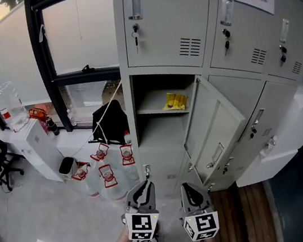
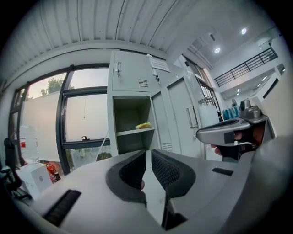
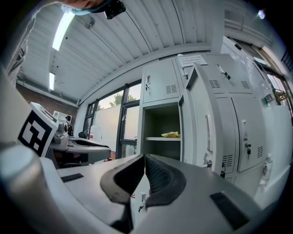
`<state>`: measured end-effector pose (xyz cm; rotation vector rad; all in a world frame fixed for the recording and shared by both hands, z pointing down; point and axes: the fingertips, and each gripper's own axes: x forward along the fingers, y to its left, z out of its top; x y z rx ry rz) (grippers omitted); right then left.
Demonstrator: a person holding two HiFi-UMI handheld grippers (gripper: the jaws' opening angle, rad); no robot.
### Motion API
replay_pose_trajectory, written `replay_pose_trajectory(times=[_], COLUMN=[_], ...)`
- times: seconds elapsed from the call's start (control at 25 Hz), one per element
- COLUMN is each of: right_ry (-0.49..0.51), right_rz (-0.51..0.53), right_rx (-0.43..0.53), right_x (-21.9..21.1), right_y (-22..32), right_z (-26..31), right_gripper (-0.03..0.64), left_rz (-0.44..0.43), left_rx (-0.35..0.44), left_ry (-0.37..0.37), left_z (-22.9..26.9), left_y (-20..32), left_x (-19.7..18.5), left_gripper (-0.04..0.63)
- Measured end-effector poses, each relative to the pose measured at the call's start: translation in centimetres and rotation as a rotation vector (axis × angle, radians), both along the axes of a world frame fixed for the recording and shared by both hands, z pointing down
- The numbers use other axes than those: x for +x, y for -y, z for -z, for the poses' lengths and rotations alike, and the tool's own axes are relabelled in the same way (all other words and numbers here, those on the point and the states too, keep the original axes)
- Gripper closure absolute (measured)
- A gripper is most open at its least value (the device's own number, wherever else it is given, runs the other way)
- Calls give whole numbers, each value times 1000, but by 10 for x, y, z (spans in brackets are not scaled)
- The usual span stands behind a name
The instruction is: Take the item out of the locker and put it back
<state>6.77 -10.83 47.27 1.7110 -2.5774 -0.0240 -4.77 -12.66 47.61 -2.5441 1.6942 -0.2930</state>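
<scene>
Yellow item (image 1: 175, 102) lies on the open locker (image 1: 162, 136) shelf, well ahead of both grippers, untouched. My left gripper (image 2: 148, 154): jaws a slit apart, empty. Right gripper (image 3: 143, 158): jaws together, nothing between.

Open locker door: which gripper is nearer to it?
Right. In the head view the right gripper sits just below the bottom corner of the open locker door; the left gripper is further left, away from the door.
</scene>
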Motion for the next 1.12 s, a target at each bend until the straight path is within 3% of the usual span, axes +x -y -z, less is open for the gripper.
replay_pose_trajectory(times=[0.4, 0.64, 1.12], right_ry=[8, 11, -2], right_rz=[6, 16, 35], right_rx=[-11, -24, -22], right_x=[0, -4, -7], right_y=[-48, -70, -73], right_z=[-14, -24, -22], right_gripper=[594, 594, 594], left_rz=[27, 27, 36], left_rx=[-40, -50, -43], left_ry=[-28, -3, -4], left_z=[-22, -32, -30], left_y=[-58, -84, -89], left_x=[-7, -9, -9], left_gripper=[560, 560, 561])
